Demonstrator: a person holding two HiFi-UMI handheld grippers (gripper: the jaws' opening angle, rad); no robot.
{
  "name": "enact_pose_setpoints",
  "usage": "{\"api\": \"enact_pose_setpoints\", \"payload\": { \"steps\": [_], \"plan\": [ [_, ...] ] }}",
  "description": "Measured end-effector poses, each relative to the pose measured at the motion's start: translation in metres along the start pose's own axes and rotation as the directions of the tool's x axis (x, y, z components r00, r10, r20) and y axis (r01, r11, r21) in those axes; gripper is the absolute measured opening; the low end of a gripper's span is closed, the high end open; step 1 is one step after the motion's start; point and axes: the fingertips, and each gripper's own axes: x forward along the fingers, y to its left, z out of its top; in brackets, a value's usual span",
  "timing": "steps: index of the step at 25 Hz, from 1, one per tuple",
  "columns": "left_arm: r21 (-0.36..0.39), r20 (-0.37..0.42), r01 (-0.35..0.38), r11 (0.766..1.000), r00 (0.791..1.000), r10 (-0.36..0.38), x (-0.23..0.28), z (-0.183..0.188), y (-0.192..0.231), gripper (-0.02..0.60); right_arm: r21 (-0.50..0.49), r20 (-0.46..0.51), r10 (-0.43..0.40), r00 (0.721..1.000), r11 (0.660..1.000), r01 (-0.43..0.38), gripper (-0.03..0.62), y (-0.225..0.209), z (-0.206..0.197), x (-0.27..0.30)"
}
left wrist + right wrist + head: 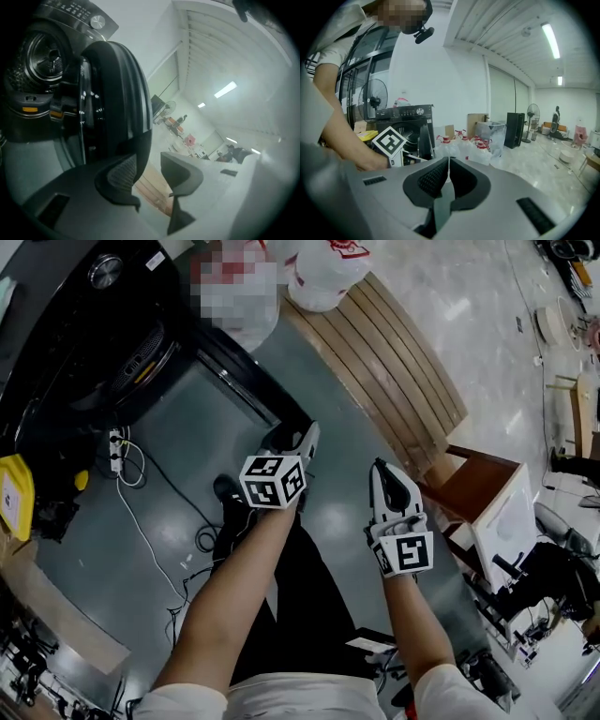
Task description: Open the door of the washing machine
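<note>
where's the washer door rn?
Head view, upper left: the door stands swung out from the washing machine, its free edge beside the left hand-held gripper; the wooden bench lies just to its right.

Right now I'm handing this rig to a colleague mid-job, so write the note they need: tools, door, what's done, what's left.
Left tool: jaws apart, nothing between them, right beside the edge of the washing machine door.
Right tool: jaws together, empty, off to the side and apart from the door.
Washing machine: door swung wide out, drum exposed.
Done: the door is open.
Left: probably nothing but drawing the left tool away.
</note>
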Motion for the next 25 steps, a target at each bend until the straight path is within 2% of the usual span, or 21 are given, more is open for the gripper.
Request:
{"api": "enact_pose_setpoints", "payload": {
  "steps": [3, 6, 8, 12, 16, 20, 22, 25],
  "plan": [
    [0.006, -0.025, 0.140, 0.990, 0.990, -0.140, 0.027, 0.011, -0.026, 0.216, 0.004, -0.004, -0.006, 1.000, 1.000, 0.006, 0.034, -0.002, -0.002, -0.002],
    [0.044, -0.024, 0.260, 0.964, 0.965, -0.260, 0.035, 0.029, -0.051, 0.219, 0.008, -0.003, -0.012, 1.000, 1.000, 0.012, 0.034, -0.003, 0.000, -0.003],
    [0.071, 0.012, 0.296, 0.952, 0.955, -0.298, 0.026, 0.040, -0.057, 0.199, 0.009, 0.000, -0.008, 1.000, 1.000, 0.008, 0.034, -0.002, 0.001, -0.001],
    [0.100, 0.092, 0.354, 0.930, 0.927, -0.363, -0.013, 0.055, -0.053, 0.115, 0.016, 0.021, 0.007, 1.000, 1.000, -0.008, 0.034, 0.002, 0.013, 0.007],
    [0.144, 0.166, 0.348, 0.926, 0.914, -0.370, -0.072, 0.084, -0.046, 0.041, 0.006, 0.063, 0.025, 0.998, 1.000, -0.025, 0.034, 0.009, 0.044, 0.008],
    [0.236, 0.239, 0.263, 0.935, 0.917, -0.318, -0.150, 0.140, -0.045, 0.023, 0.001, 0.116, 0.053, 0.992, 0.999, -0.053, 0.034, 0.017, 0.096, 0.003],
    [0.305, 0.266, 0.214, 0.928, 0.917, -0.299, -0.191, 0.174, -0.052, 0.018, 0.007, 0.161, 0.061, 0.985, 0.998, -0.063, 0.034, 0.019, 0.133, -0.004],
    [0.411, 0.309, 0.125, 0.903, 0.913, -0.267, -0.256, 0.226, -0.067, 0.017, 0.014, 0.239, 0.083, 0.968, 0.996, -0.089, 0.034, 0.027, 0.193, -0.019]
  ]
}}
